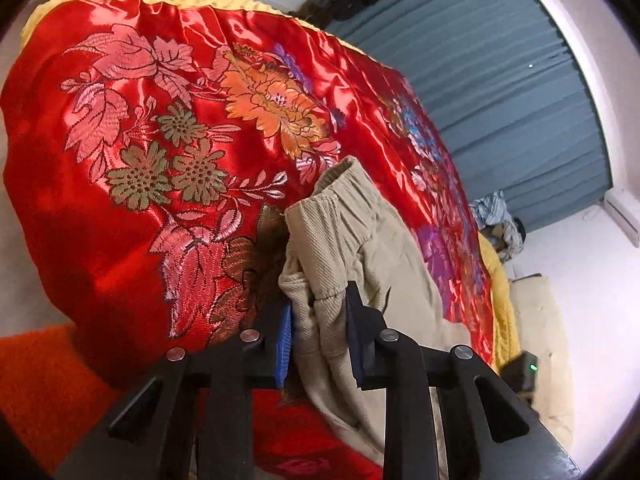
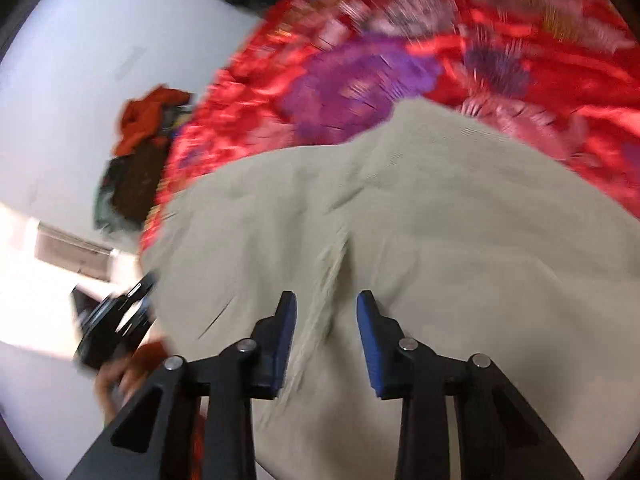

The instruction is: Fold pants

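Beige corduroy pants (image 1: 352,232) lie on a red satin bedspread (image 1: 160,120) with woven flowers. My left gripper (image 1: 320,300) is shut on a bunched fold at the elastic waistband, and the cloth fills the gap between its blue pads. In the blurred right wrist view the pants (image 2: 400,200) spread wide over the bedspread (image 2: 400,40). My right gripper (image 2: 326,298) points down at them, and a raised ridge of cloth (image 2: 332,264) runs between its fingers. The pads stand apart on either side of the ridge and do not press it.
A blue curtain (image 1: 500,100) hangs behind the bed, with a heap of clothes (image 1: 496,220) at its foot. A yellow blanket (image 1: 504,320) edges the bedspread. Orange cloth (image 1: 40,380) lies near left. A red and dark clothes pile (image 2: 140,152) and a hand with a black device (image 2: 112,328) sit at left.
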`<state>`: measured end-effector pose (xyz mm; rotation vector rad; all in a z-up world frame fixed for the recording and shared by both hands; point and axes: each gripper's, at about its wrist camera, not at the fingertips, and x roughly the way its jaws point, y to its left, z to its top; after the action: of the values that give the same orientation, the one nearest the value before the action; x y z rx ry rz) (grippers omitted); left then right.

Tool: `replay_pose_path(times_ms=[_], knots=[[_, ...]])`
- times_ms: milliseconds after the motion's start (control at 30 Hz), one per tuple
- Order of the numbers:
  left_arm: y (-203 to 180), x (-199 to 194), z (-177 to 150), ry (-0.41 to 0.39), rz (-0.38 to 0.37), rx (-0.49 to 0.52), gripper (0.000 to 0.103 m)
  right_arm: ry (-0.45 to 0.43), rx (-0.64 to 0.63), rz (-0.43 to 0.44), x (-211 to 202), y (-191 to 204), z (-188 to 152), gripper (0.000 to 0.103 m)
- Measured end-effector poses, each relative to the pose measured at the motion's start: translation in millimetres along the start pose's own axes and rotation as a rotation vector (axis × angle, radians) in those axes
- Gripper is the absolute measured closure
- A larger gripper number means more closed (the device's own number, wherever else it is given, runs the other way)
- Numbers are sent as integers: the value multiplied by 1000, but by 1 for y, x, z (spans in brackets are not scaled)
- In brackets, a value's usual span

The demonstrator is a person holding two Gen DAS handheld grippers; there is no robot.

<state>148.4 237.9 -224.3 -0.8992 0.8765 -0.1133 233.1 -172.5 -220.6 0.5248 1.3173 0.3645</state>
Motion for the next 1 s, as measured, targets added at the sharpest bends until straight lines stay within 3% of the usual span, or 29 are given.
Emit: replay_pose_path(times_ms=[100, 133, 233, 333, 433, 533, 633, 733, 800, 867, 1000], knots=[[1, 0, 1, 7, -4, 4, 80, -31, 100, 97, 4, -6, 6, 71], [2, 0, 1, 10, -10, 0, 80, -40, 103, 161, -4, -4, 4, 71], [4, 1, 1, 17, -19, -5, 80, -54, 47, 233, -35, 7, -17, 71], [4, 0, 2, 15, -21, -6, 80, 16, 83, 318, -39, 3, -56, 70], [5, 0, 2, 12, -26, -17, 80, 110, 157, 315, -4, -8, -90, 72], [5, -1, 1, 11, -23, -11, 80, 46, 200, 345, -12, -11, -95, 73], [6, 0, 1, 13, -16, -5, 80, 8, 231, 455, -33, -3, -94, 71], [5, 0, 0, 8, -17, -8, 80, 17, 141, 402, -39, 15, -94, 69], [3, 0, -1, 5, -17, -6, 80, 74, 78, 269, -21, 20, -98, 58], [1, -1, -2, -1, -17, 4, 80, 104, 12, 184, -5, 25, -107, 60], [-4, -7, 0, -6, -36, 19, 81, 3, -24, 205, -34, 39, -111, 60]])
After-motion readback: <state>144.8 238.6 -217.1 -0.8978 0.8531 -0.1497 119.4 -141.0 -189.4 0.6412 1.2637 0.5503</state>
